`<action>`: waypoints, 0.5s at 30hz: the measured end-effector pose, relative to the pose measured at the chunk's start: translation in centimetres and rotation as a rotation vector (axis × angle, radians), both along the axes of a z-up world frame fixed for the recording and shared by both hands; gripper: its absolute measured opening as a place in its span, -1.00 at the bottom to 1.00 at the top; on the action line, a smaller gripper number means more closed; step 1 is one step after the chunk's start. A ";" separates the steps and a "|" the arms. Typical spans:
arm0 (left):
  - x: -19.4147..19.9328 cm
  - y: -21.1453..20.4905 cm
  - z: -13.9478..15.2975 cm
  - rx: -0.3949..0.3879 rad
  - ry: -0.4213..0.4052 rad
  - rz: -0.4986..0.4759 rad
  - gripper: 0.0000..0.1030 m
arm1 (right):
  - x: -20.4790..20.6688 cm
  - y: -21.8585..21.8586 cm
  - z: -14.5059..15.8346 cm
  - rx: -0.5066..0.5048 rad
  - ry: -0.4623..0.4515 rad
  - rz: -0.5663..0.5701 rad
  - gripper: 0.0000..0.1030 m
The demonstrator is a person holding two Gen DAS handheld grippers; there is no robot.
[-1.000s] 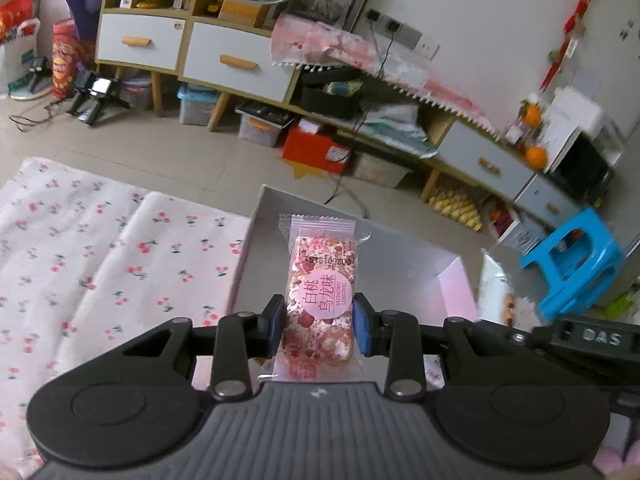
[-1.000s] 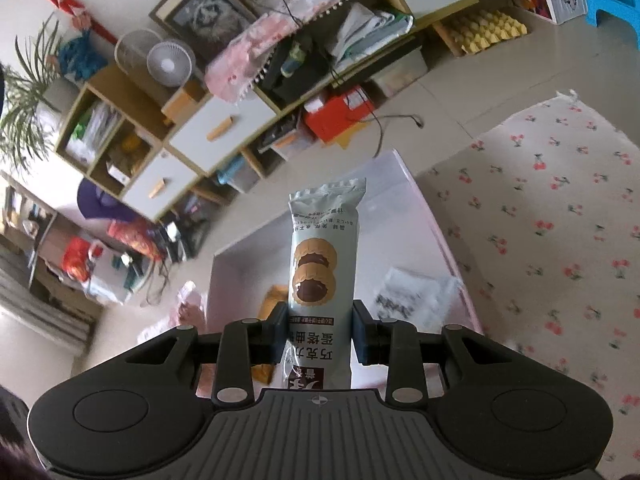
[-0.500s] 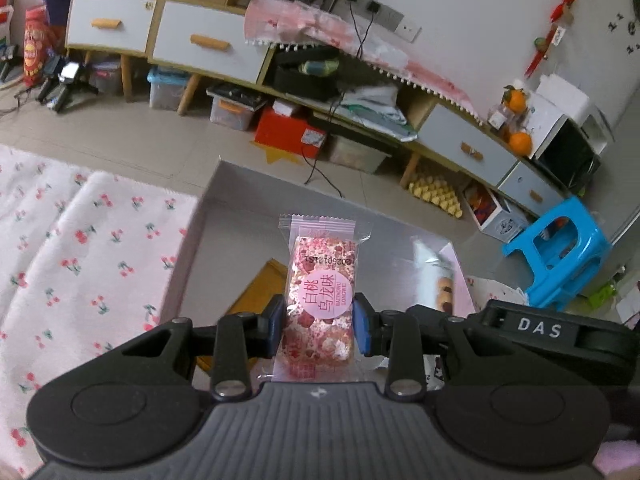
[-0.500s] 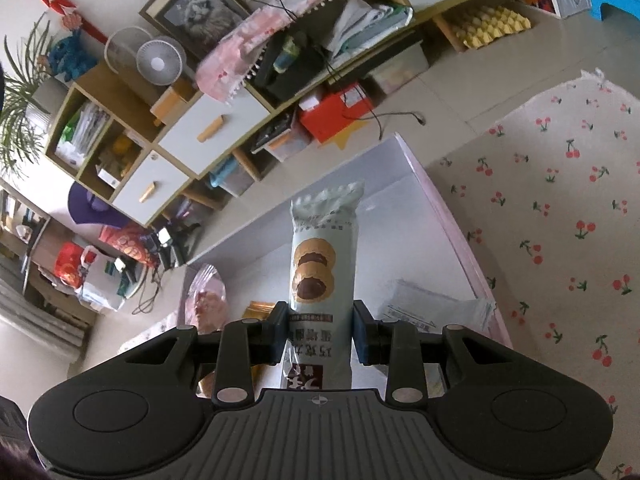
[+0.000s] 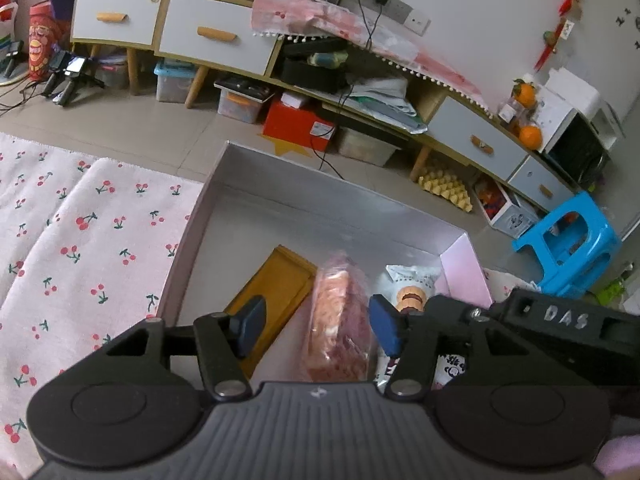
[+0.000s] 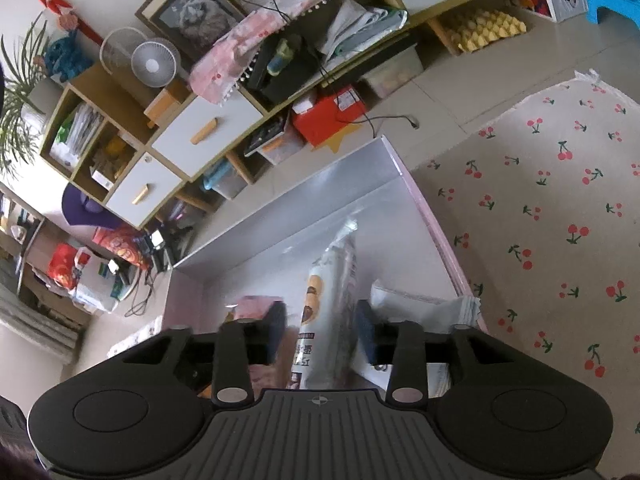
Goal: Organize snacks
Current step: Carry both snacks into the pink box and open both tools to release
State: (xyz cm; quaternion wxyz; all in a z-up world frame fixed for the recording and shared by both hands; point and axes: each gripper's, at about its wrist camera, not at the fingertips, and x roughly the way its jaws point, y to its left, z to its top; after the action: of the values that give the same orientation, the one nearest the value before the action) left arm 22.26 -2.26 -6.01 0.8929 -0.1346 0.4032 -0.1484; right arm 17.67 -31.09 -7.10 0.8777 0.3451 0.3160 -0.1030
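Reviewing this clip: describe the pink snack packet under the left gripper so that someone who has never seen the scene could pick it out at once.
Find the shallow grey box with pink outer sides on the cherry-print cloth. Inside it, below the open left gripper, lies the pink snack packet. It sits between a flat orange-brown packet and a white biscuit packet, and is the only pink, speckled one.

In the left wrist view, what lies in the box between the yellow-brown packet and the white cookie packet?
The pink snack packet, blurred, lies between the yellow-brown packet and the white cookie packet, under the open left gripper, seen from the left wrist.
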 end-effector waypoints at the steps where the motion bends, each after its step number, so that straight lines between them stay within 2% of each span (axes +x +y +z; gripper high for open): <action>1: -0.1 -0.1 0.1 0.009 -0.003 -0.001 0.16 | -0.1 -0.2 0.1 0.008 -0.002 -0.008 0.05; 7: -0.6 -0.3 0.8 0.034 -0.007 -0.018 0.30 | -0.7 -0.6 0.9 0.017 -0.005 -0.018 0.10; 12: -1.5 -0.5 1.9 0.080 -0.023 -0.026 0.43 | -1.9 -0.4 2.3 -0.006 -0.013 -0.021 0.33; 15: -2.2 -0.3 2.7 0.110 -0.035 -0.033 0.49 | -2.8 -0.3 3.1 -0.012 -0.013 -0.025 0.38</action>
State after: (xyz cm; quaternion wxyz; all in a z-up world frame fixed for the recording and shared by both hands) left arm 20.08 -2.57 -3.31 0.9033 -0.0761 0.3971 -0.1434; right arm 14.88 -31.38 -3.99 0.8805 0.3444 0.3054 -0.1135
